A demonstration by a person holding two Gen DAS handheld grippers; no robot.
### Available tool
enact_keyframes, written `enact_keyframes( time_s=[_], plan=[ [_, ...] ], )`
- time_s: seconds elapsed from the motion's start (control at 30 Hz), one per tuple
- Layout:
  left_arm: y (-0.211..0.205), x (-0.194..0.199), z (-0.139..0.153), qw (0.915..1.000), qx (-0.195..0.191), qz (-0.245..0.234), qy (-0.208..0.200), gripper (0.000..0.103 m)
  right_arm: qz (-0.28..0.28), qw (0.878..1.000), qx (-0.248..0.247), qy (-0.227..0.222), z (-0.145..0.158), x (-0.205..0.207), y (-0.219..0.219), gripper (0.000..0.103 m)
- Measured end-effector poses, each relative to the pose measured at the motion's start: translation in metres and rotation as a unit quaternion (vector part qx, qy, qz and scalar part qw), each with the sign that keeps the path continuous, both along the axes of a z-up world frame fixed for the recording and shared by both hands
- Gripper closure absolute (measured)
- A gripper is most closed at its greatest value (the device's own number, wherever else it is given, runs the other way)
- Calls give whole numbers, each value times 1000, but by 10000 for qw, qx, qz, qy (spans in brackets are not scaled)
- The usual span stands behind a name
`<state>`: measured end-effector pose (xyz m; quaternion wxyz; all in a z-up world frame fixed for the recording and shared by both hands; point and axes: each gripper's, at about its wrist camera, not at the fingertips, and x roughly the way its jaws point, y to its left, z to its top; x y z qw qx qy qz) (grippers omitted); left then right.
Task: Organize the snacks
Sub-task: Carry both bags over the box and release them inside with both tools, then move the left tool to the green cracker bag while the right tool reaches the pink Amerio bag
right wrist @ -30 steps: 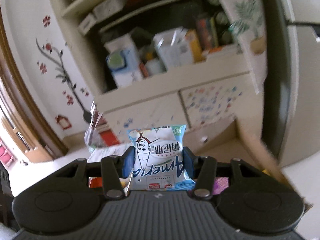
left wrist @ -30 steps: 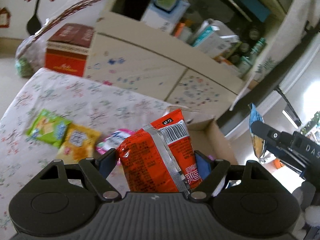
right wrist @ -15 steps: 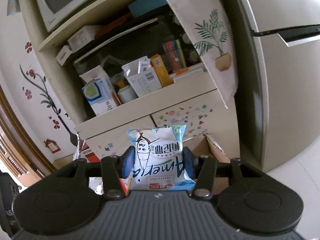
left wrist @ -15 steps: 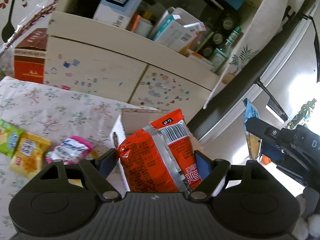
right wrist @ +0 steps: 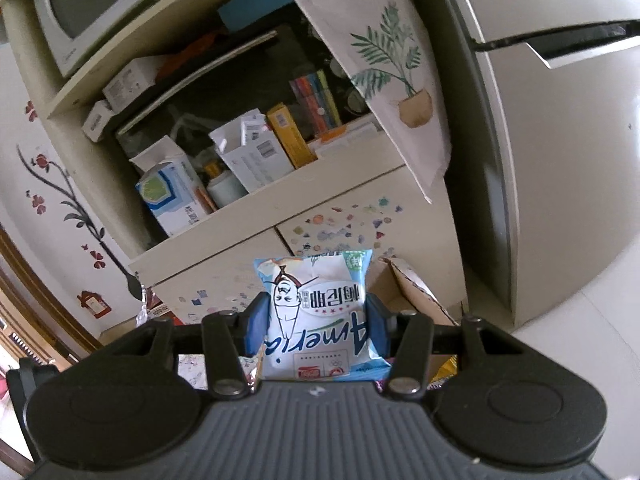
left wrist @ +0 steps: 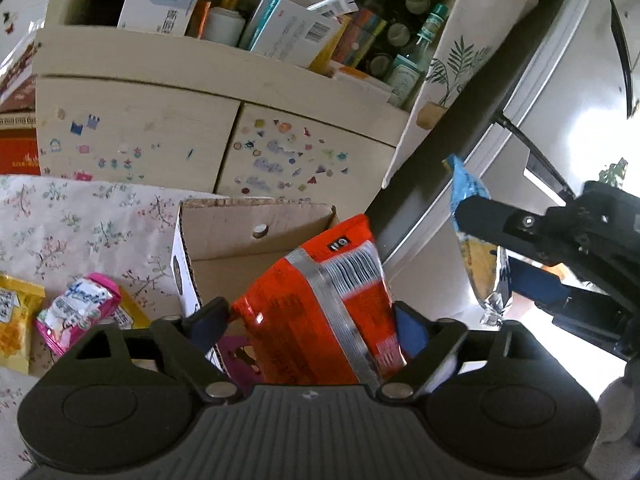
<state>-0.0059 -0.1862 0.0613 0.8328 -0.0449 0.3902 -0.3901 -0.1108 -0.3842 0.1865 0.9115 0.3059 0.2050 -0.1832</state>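
My left gripper is shut on a red snack packet and holds it over the open cardboard box on the floral tablecloth. A purple packet lies inside the box. My right gripper is shut on a white-and-blue snack packet; it also shows in the left wrist view to the right of the box, packet in its jaws. The box's flap shows behind the right packet.
A pink packet and yellow packets lie on the tablecloth left of the box. Behind stands a cream cabinet with cluttered shelves, and a fridge to the right.
Both grippers have moved right and forward with their packets. The left one now hangs over the box opening; the right view has risen slightly toward the cabinet.
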Motion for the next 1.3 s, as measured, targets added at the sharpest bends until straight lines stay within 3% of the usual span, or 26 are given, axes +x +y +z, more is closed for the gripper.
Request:
enact_keyframes(
  time_s=[0.1,0.3,0.43,0.5,0.6,0.73,0.83,1.07,1.3],
  plan=[
    [-1,-1,6,10000,23,47,-56,3,-141,9998,150,16,-3,-2,-4,48],
    [-1,-10,16,9995,181,0,-248,3,-453,9990,57,13,1,-6,-7,23],
    [5,-14,21,9997,39,-72,-212,0,-474,9989,-31,31,2,-4,-6,18],
    [9,-14,27,9993,207,-58,-301,0,-461,9989,-35,49,1,-2,-5,17],
    [25,-11,36,9985,160,-45,-512,0,-356,9993,50,-33,1,0,-3,17],
    [55,4,43,9994,14,306,-177,0,-196,9998,-27,-91,3,4,5,15],
    [78,14,48,9973,37,646,-342,0,-121,9998,-58,-176,3,6,11,14],
    [121,39,56,9935,107,1091,-317,0,188,9990,-310,-263,5,14,29,13],
    [166,82,41,9846,341,1699,248,0,575,9961,-619,-251,7,23,49,13]
  ],
)
